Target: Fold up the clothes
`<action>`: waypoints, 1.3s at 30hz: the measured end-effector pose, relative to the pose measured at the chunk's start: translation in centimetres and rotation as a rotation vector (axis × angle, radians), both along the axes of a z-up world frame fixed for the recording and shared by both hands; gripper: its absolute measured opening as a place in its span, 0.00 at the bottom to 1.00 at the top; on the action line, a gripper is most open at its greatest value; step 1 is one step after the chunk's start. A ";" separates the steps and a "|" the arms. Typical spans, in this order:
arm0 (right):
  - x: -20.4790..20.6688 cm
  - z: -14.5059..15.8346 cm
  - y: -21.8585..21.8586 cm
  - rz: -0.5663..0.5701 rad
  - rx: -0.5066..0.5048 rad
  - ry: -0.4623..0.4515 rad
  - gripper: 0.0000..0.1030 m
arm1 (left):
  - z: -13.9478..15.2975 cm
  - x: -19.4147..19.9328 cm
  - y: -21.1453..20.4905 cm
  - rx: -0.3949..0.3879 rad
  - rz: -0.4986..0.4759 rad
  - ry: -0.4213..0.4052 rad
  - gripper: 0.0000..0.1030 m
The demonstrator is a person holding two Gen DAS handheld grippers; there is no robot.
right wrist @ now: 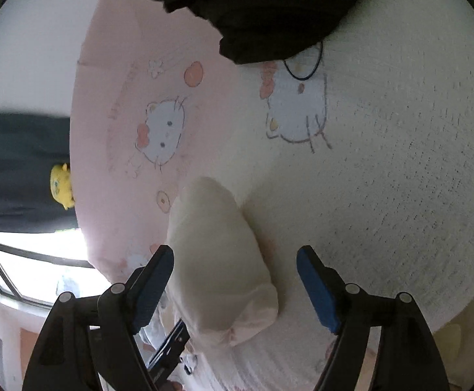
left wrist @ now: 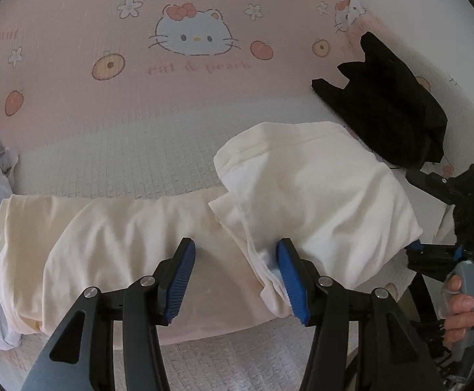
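**Left wrist view: one fold laid, more left**

We see the cream garment (left wrist: 178,228) on the bed (left wrist: 106,137), its right part doubled over. Our left hand-held gripper (left wrist: 237,280) hovers half-open, empty; the right hand-held gripper (right wrist: 235,288) gapes, gripping nothing. Further folds remain.

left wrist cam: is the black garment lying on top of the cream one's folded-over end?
No: the black garment lies on the pink cartoon sheet beyond the cream garment, at most meeting its far edge, not covering the fold.
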State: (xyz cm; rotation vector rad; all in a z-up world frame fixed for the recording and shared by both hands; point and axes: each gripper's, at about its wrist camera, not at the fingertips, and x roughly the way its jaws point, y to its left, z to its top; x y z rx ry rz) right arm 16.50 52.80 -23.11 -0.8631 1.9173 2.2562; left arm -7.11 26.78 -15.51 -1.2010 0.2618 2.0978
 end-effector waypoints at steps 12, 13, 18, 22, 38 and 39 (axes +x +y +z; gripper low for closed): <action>-1.2 -0.6 -1.1 -0.037 -0.195 0.071 0.52 | -0.4 0.0 -0.6 0.024 -0.009 0.035 0.49; -1.4 0.0 -1.5 -0.023 -0.191 0.089 0.51 | -0.5 0.0 -0.7 0.016 -0.013 0.047 0.49; -2.4 3.7 -3.5 0.073 -0.089 0.134 0.51 | -0.5 -0.4 -1.2 0.004 -0.011 0.062 0.48; -3.8 6.5 -5.4 0.173 0.052 0.085 0.44 | 0.7 -0.6 -3.0 0.054 0.007 0.004 0.47; -8.7 8.4 -13.7 0.484 0.143 0.047 0.27 | 5.5 -2.2 -9.8 0.432 0.017 -0.299 0.83; -8.9 8.4 -13.8 0.479 0.153 0.041 0.25 | 5.4 -2.0 -9.5 0.406 0.021 -0.270 0.83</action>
